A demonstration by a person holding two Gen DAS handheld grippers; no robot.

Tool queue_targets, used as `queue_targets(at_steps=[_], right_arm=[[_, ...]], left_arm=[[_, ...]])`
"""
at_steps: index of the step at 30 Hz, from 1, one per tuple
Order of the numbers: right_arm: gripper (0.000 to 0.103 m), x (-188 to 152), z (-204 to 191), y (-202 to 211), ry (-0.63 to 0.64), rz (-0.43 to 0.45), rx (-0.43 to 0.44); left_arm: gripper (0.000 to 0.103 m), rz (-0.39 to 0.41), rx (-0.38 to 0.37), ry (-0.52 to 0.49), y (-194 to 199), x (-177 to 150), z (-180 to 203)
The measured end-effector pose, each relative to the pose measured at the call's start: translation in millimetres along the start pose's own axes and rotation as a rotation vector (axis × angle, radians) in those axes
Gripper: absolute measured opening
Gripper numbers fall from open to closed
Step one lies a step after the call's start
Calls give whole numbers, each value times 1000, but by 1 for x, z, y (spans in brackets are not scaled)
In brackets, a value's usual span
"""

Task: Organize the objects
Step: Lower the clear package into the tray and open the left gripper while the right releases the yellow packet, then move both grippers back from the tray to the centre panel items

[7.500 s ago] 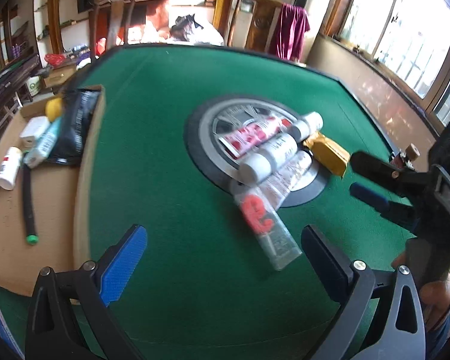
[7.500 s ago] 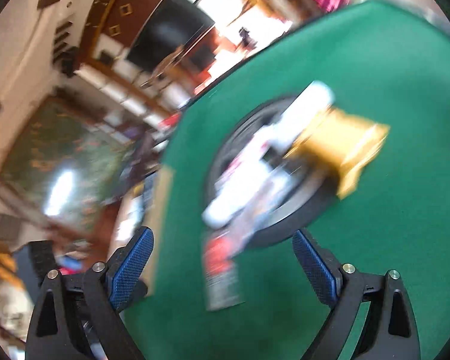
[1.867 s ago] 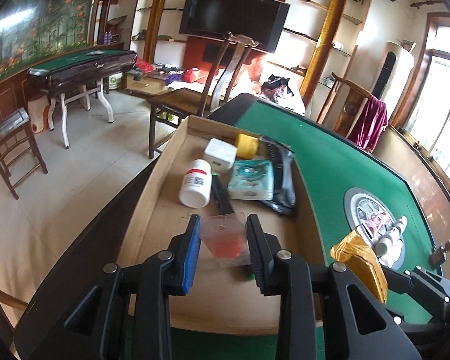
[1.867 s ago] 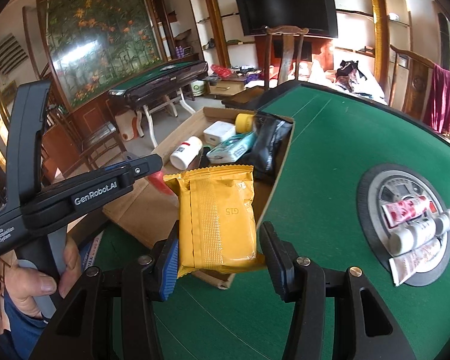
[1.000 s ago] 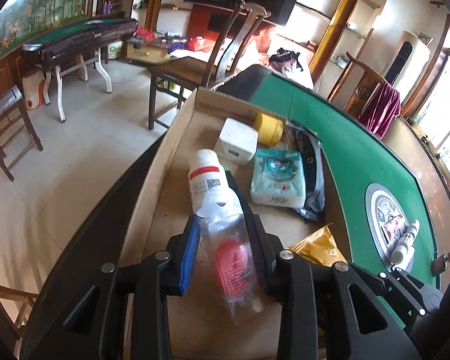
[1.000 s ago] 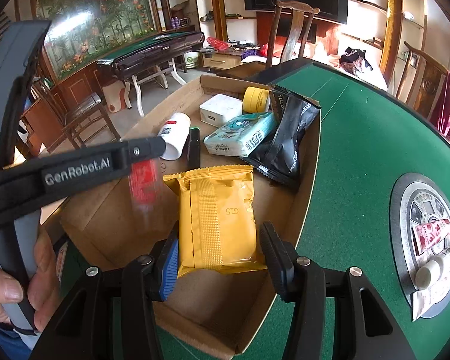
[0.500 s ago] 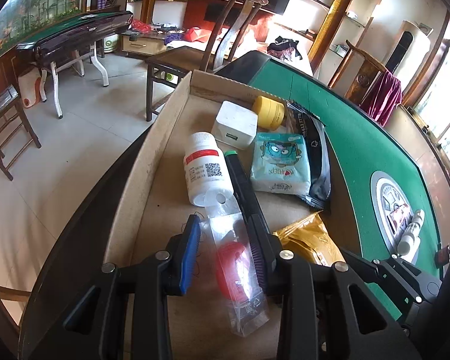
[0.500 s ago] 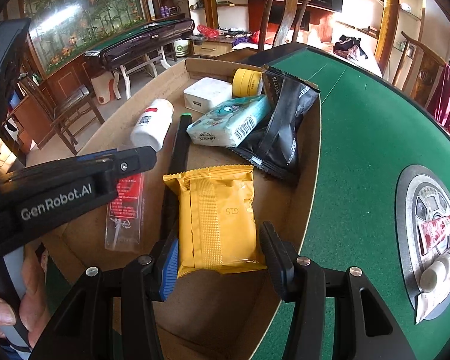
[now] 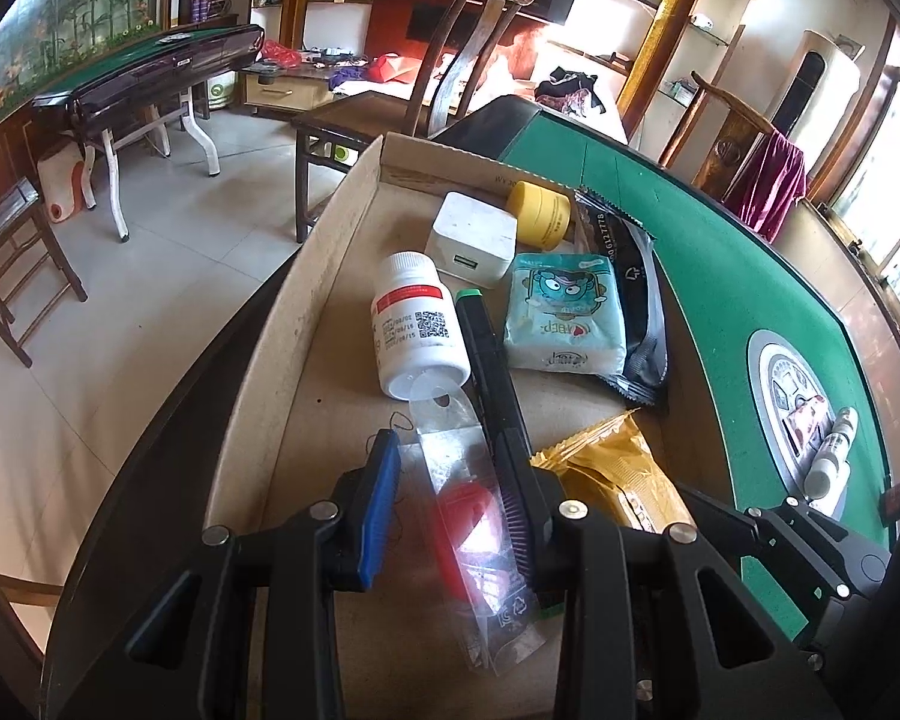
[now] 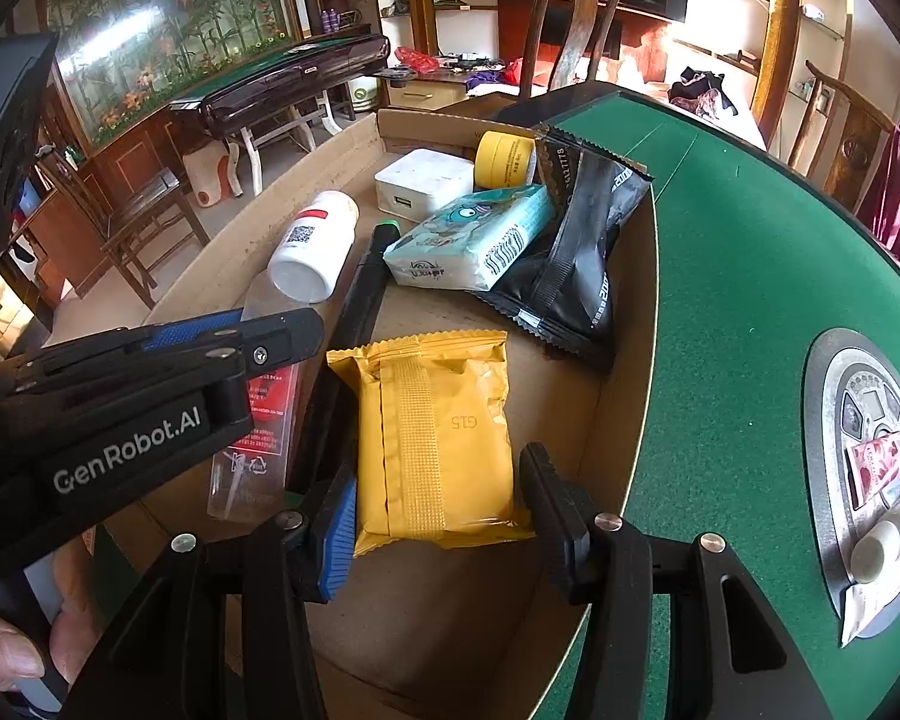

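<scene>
- Tiled room with wooden chairs [image 9: 462,54], a wall TV and a second green table [image 9: 144,78].
- Green-felt worktop [image 10: 750,252]; tubes lie on its round centre plate [image 10: 870,480].
- Cardboard box [image 9: 306,276] at the worktop's edge holds a white bottle [image 9: 417,324], tissue pack [image 9: 561,318], black pouch [image 10: 576,264], white cube and yellow jar.
- Right claw [image 10: 438,516] grips the yellow packet [image 10: 435,438] over the box.
- Left claw [image 9: 456,510], narrow, has the clear sachet [image 9: 474,516] between its pads, low in the box.

"GenRobot.AI" on left gripper [image 10: 282,336]
</scene>
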State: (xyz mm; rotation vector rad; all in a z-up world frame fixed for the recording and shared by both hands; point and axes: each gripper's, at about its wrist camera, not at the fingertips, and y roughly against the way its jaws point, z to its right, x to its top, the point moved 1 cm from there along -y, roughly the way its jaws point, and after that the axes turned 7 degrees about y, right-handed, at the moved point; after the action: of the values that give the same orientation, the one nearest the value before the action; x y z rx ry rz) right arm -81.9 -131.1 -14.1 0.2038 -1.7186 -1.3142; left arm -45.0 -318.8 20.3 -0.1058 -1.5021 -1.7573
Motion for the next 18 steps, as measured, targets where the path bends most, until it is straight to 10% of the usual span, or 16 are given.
queue_targets(at_steps=[18], right_arm=[[65, -2, -2, 17, -17, 30, 40]], left_arm=[[72, 59, 25, -26, 18, -3, 4]])
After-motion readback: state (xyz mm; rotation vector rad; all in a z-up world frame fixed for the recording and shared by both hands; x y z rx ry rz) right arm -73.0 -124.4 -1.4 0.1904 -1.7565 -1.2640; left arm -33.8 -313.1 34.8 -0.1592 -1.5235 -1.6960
